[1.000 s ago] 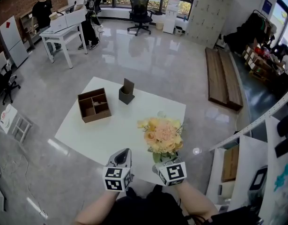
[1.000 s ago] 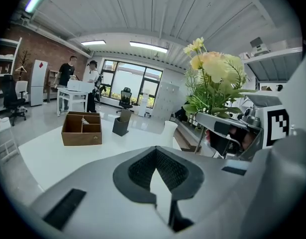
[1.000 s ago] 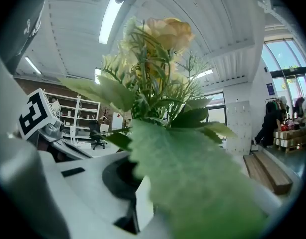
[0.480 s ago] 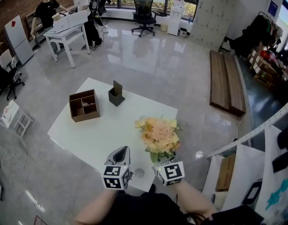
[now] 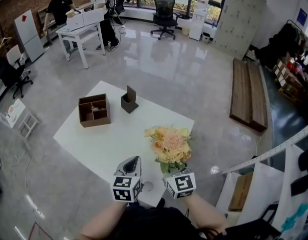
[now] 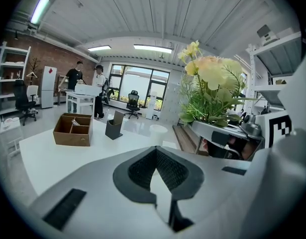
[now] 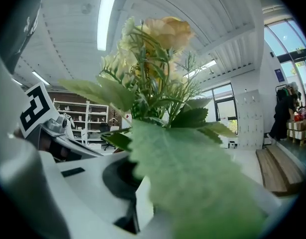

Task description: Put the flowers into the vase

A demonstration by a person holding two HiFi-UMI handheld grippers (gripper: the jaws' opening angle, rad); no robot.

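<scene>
You're mid-carry here. Your right tongs (image 5: 173,173) are clamped on the stems of the flowers (image 5: 170,144), and the bunch stands straight up out of them, just to the right of your left tongs (image 5: 132,161). The left tongs are pinched together with nothing in them, over the near edge of the worktop (image 5: 113,144). Nothing has gone in yet. I'm fairly sure the vase (image 6: 157,132) is that pale cylinder out ahead of the left tongs, a bit right of their tip and well apart from both tongs. In the head view I can't pick it out at all; my guess is the blooms cover it. So the next bit is a reach: take the bunch forward, away from you, until the stem ends sit over the mouth, keep it upright, then lower it in before you let go. Heads up, a big leaf fills most of the right gripper view, so you'll probably have to aim by the head view instead. Your free left tongs could steady the vase if it looks tippy. The box (image 5: 94,110) and the dark holder (image 5: 129,100) are far ahead and left of the left tongs, so they shouldn't get in the way.
</scene>
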